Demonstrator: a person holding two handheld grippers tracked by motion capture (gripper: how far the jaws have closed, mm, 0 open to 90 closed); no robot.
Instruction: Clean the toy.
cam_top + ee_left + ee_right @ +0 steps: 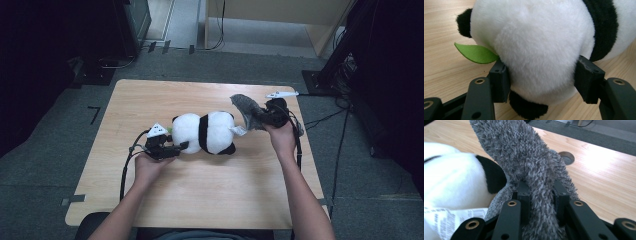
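Panda plush [536,50] gripped between left hand-held gripper [541,80] jaws, grey fuzzy cloth [534,177] pinched in right hand-held gripper [540,202].

The panda's white tag [454,216] carries small printed lines, too blurred to read; nothing else bears text.
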